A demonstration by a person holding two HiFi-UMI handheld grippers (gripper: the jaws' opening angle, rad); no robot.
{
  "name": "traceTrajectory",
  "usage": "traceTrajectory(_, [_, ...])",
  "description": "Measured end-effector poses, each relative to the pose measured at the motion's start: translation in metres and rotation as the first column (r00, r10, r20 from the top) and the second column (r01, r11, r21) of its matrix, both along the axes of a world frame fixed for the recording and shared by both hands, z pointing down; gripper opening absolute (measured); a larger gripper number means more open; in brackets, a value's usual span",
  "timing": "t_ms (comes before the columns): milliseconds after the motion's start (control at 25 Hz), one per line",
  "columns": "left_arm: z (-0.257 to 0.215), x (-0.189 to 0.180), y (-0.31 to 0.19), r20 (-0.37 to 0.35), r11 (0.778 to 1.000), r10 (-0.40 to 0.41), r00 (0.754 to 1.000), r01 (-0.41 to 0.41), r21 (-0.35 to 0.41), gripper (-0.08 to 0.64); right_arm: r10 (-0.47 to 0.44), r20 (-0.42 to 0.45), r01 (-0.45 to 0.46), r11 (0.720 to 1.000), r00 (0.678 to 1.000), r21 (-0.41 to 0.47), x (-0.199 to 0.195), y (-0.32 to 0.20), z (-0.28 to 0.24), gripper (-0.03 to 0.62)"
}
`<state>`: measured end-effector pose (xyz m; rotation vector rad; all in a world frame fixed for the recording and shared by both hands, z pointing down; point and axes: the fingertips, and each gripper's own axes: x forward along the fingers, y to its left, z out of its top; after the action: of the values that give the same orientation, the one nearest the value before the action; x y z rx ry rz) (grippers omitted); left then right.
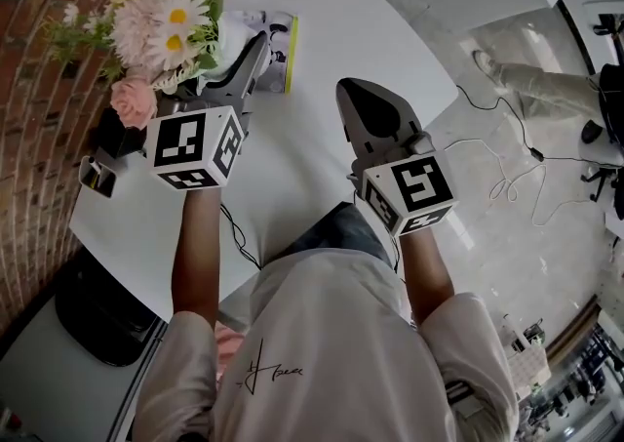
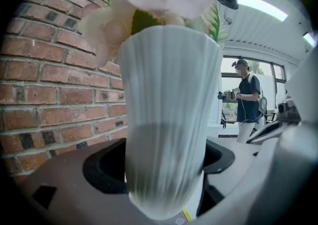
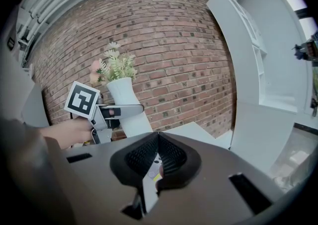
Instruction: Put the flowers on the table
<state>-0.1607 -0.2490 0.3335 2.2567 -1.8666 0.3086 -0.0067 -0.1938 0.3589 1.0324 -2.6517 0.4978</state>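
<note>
White table is recorded against a brick wall.

Item 1: left gripper. Its jaws are clamped on a white ribbed vase, one on either side of the lower body. The vase is held upright. Whether its base touches the table cannot be told.

Item 2: flowers, pink, cream and white daisy heads with green sprigs. They are carried in the vase, directly above and beyond the left gripper's jaws, on the wall side.

Item 3: right gripper. Its jaws are pressed together with nothing between them. It is held over bare table, beside the left gripper and apart from the vase.

Item 4: printed booklet with a yellow edge, laid flat just beyond the left gripper's tips, partly under the vase.

Item 5: person, seen standing well beyond the left gripper, by a window.
</note>
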Motion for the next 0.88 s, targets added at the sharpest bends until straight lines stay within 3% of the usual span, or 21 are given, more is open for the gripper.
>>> traceTrajectory(480, [0.012,-0.004,-0.039,-0.018,1.000,0.007,1.000,-0.008,-0.007,0.422,0.013,-0.069,-0.010,0.999,0.998,0.041,-0.008,-0.041,0.010,0.025])
traceTrajectory(880, [0.031,-0.024,-0.065,0.001,1.000,-0.010,1.000,0.010,-0.011,0.422,0.000,-0.034,0.000,1.000,0.999,0.003,-0.028,-0.055,0.024,0.025])
